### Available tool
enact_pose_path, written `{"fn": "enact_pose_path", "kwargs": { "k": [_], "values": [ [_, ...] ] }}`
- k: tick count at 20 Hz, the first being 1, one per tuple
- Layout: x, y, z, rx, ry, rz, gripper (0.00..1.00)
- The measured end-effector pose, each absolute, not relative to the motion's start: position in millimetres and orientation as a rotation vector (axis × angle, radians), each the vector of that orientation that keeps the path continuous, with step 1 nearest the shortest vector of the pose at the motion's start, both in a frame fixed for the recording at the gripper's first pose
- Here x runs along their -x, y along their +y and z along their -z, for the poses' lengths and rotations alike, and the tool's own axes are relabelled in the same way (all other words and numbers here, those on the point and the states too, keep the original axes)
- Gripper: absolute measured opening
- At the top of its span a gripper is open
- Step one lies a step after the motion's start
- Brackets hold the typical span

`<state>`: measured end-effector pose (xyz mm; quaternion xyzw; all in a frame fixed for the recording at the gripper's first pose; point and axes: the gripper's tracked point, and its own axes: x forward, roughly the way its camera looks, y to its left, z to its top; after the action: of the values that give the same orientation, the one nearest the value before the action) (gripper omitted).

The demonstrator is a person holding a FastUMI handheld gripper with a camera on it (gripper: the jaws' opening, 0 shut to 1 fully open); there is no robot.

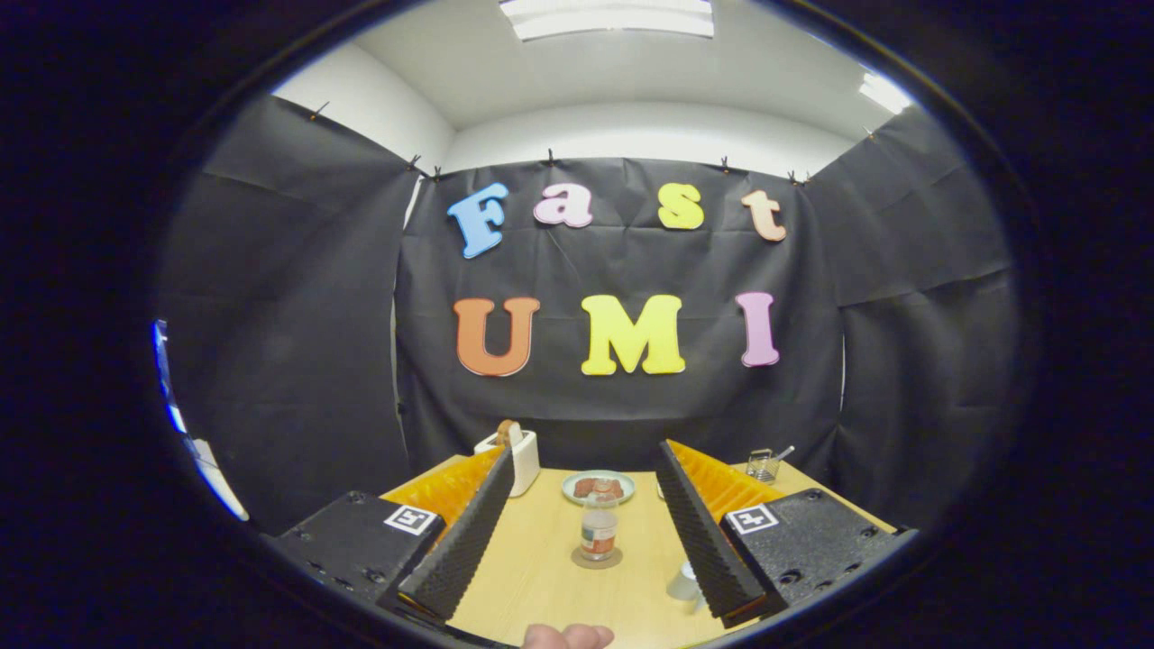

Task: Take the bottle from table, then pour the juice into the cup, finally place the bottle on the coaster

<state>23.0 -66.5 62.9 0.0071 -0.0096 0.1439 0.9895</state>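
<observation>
Gripper view: our jaws gape wide, holding nothing; between and beyond them the bottle [599,527] stands upright on its coaster [597,559], seemingly delivered; the cup [683,581] sits beside the right jaw.

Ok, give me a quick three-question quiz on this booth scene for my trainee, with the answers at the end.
1. True or false: the gripper is shut on the bottle.
2. What does the bottle stand on? A) the plate B) the coaster C) the white toaster
3. Fill in: beyond the bottle, food lies on a round ____.

Key:
1. False. The fingers are wide open, and the bottle stands ahead between them, untouched.
2. B, the coaster.
3. Plate, with the toaster off to its side on the table.
</observation>
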Motion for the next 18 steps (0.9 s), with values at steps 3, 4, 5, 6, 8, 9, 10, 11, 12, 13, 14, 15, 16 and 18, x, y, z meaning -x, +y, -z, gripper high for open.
{"fn": "enact_pose_path", "kwargs": {
  "k": [3,4,5,6,8,9,10,11,12,13,14,15,16,18],
  "values": [
    [-27.8,-72.7,-61.9,-0.019,0.006,-0.269,1.00],
    [-28.3,-71.5,-65.1,-0.027,0.004,-0.270,1.00],
    [-29.7,-73.0,-68.3,-0.029,-0.001,-0.266,1.00],
    [-31.1,-75.3,-70.4,-0.027,-0.005,-0.259,1.00],
    [-34.2,-79.7,-72.4,-0.025,-0.015,-0.241,1.00],
    [-36.9,-80.1,-71.1,-0.026,-0.014,-0.234,1.00],
    [-40.7,-80.4,-68.2,-0.025,-0.007,-0.229,1.00],
    [-43.6,-79.5,-65.4,-0.024,0.003,-0.223,1.00],
    [-45.0,-79.5,-63.5,-0.019,0.009,-0.218,1.00],
    [-45.1,-78.0,-62.3,-0.014,0.013,-0.216,1.00],
    [-45.3,-75.2,-63.0,-0.013,0.012,-0.218,1.00],
    [-44.7,-73.1,-63.5,-0.016,0.009,-0.222,1.00],
    [-45.0,-70.6,-63.2,-0.020,0.011,-0.227,1.00],
    [-44.1,-66.6,-65.9,-0.015,0.009,-0.233,1.00]
  ]
}}
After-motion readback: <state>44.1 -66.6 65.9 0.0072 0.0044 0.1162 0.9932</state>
